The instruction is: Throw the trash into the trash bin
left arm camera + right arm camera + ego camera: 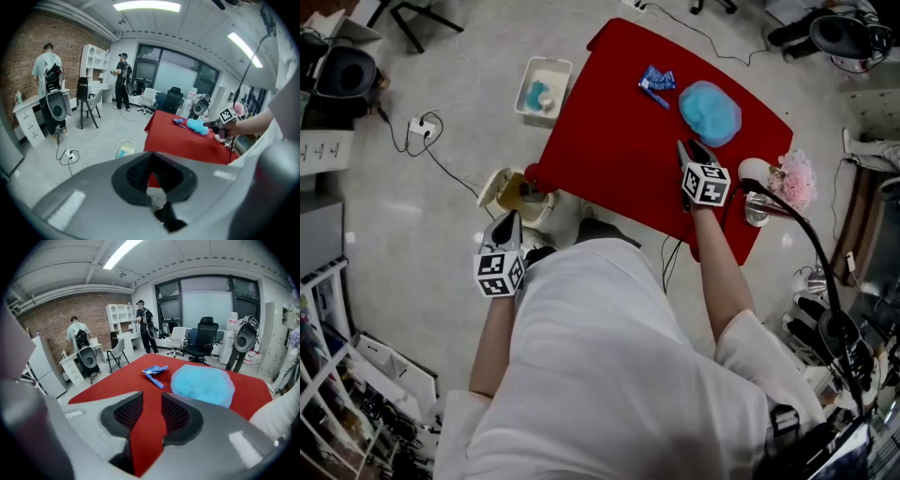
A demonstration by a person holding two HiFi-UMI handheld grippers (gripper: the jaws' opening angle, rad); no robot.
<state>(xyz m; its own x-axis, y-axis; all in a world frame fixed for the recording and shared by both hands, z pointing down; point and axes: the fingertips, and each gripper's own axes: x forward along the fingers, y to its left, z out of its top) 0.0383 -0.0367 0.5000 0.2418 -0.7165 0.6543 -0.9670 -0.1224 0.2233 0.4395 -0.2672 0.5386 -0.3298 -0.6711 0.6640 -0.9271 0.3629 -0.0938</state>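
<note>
Reach phase, by my read: the right gripper (694,150) hangs over the red bench (609,141), jaws open and empty, with the blue puffy cap (710,113) just beyond it and the blue wrapper (656,84) farther off to the left. The left gripper (508,225), jaws closed on nothing, waits near the trash bin (492,187) on the floor. The next move calls for lowering the right gripper and pinching one piece cleanly.

I see a red rectangular table (619,150) bearing a crumpled blue plastic wrapper (657,82) and a round light-blue fabric cap (710,112). On the pale floor (412,234) beside it stand a white rectangular tub (543,90) and an open cream trash bin (517,194).
</note>
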